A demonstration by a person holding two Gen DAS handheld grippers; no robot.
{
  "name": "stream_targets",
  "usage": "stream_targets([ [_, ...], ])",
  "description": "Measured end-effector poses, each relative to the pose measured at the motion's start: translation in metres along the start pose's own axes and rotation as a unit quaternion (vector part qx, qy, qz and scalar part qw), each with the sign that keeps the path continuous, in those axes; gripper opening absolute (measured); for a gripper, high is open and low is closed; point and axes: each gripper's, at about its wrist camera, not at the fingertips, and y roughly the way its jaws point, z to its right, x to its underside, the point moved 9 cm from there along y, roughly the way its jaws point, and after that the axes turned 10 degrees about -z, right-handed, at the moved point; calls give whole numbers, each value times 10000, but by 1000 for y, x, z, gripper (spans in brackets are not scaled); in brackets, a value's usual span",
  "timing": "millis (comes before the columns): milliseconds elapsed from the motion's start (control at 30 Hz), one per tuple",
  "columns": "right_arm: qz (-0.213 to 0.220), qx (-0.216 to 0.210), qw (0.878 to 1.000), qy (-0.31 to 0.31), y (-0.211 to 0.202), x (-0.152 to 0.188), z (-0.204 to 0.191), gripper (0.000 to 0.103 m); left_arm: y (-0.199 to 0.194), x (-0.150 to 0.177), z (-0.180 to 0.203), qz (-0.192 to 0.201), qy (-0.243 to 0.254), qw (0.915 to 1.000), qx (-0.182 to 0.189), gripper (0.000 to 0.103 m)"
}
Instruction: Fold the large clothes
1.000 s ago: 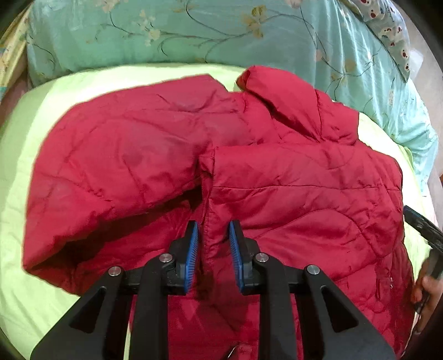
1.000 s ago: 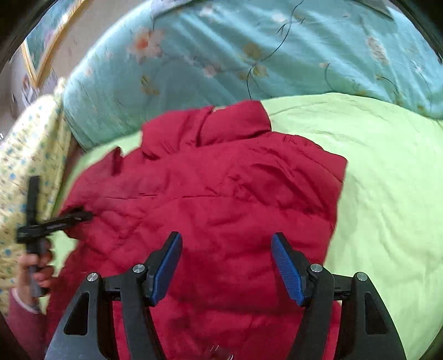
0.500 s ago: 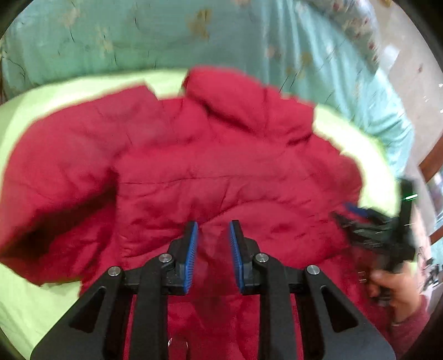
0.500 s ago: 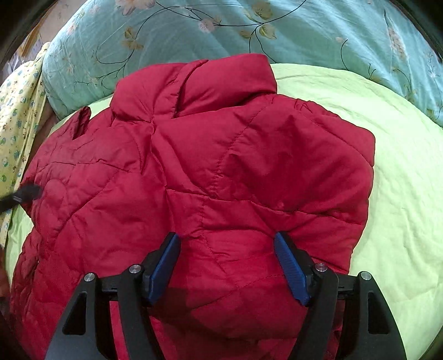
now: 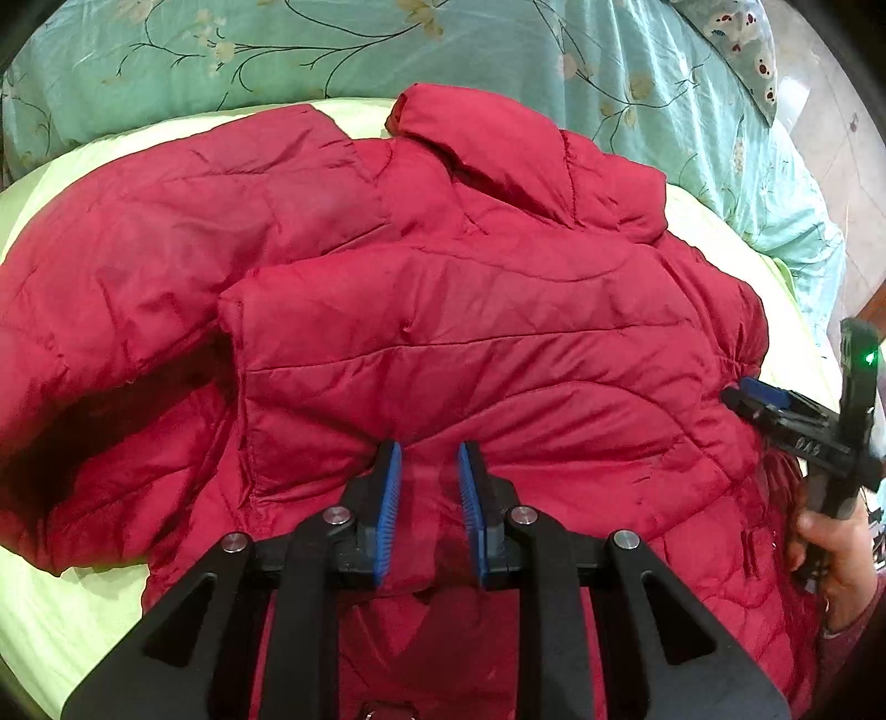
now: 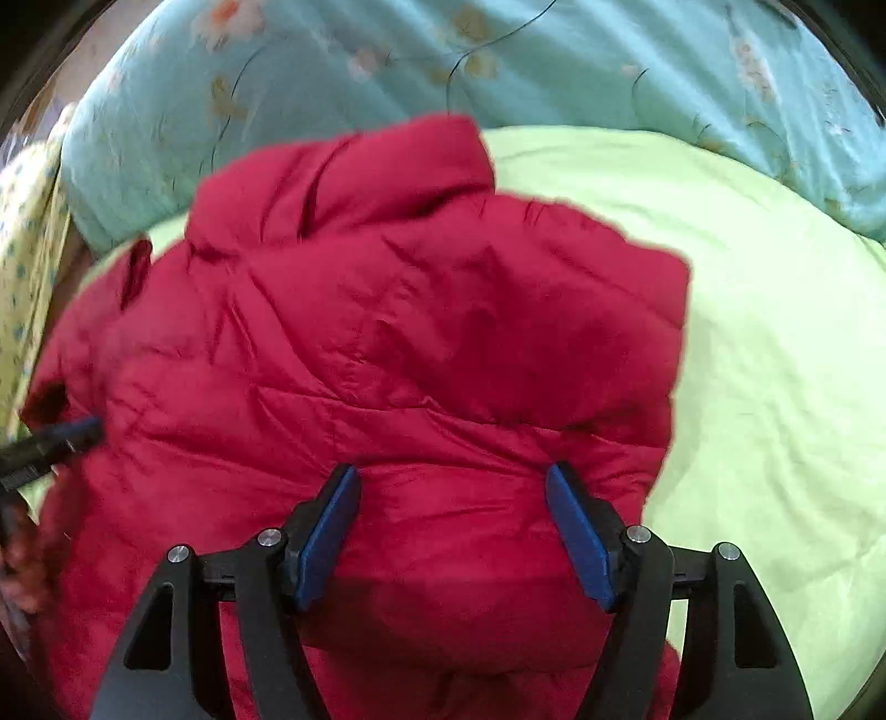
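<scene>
Left wrist view: looks forward along my left gripper (image 5: 426, 448) fingers, close above the red jacket (image 5: 470, 332), facing the teal floral quilt (image 5: 332, 50) at the bed's far edge.
Right wrist view: looks along my right gripper (image 6: 451, 479), close over the jacket's right part, facing the same far edge; somewhat blurred.
Shared: the jacket's collar, the green sheet (image 6: 775, 332), the quilt.
Cross-sight: each view catches the other gripper at its side edge.
</scene>
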Motion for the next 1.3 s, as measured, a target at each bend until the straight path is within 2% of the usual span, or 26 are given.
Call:
stream_targets([
  [67, -40, 169, 9998, -115, 3, -1, -5, 74, 0, 0, 0, 24, -4, 10000, -46, 20],
  [200, -52, 162, 9997, -175, 5, -3, -9, 78, -8, 2, -3, 80, -56, 10000, -4, 20],
  [333, -29, 136, 9998, -174, -4, 3, -7, 78, -25, 4, -17, 212, -392, 9988, 181, 20],
  [433, 49, 15, 9999, -124, -19, 5, -11, 78, -40, 5, -33, 384, -635, 9971, 157, 20],
  [567, 214, -325, 9992, -34, -40, 11, -19, 78, -55, 6, -52, 549, -749, 9955, -187, 20],
  [633, 252, -513, 9984, -34, -48, 13, -25, 78, -61, 7, -54, 585, -643, 9955, -368, 20],
  [700, 266, -617, 9977, -72, -57, 19, -32, 78, -67, 6, -58, 635, -443, 9942, -742, 20],
  [767, 250, -780, 9966, -110, -63, 24, -39, 78, -76, 4, -60, 741, -166, 9892, -1255, 21],
  [833, 238, -926, 9953, -126, -66, 29, -46, 78, -82, -1, -64, 760, 112, 9796, -1859, 25],
  [867, 230, -993, 9947, -132, -67, 30, -49, 78, -82, -5, -67, 754, 287, 9694, -2317, 33],
  [933, 214, -1067, 9939, -155, -65, 30, -55, 78, -80, -11, -71, 735, 555, 9510, -2953, 48],
  [1000, 197, -1129, 9932, -193, -65, 32, -61, 78, -69, -16, -78, 533, 833, 9346, -3416, 49],
  [1067, 155, -1235, 9920, -187, -64, 35, -65, 78, -53, -19, -84, 306, 1055, 9268, -3592, 49],
  [1167, 113, -1225, 9923, -146, -61, 36, -64, 78, -38, -27, -96, 200, 1101, 9134, -3914, 49],
  [1200, 92, -1226, 9923, -117, -60, 36, -63, 78, -37, -29, -100, 204, 1050, 9136, -3922, 49],
  [1300, 48, -1303, 9915, -40, -58, 37, -64, 78, -38, -43, -110, 297, 816, 9234, -3740, 47],
])
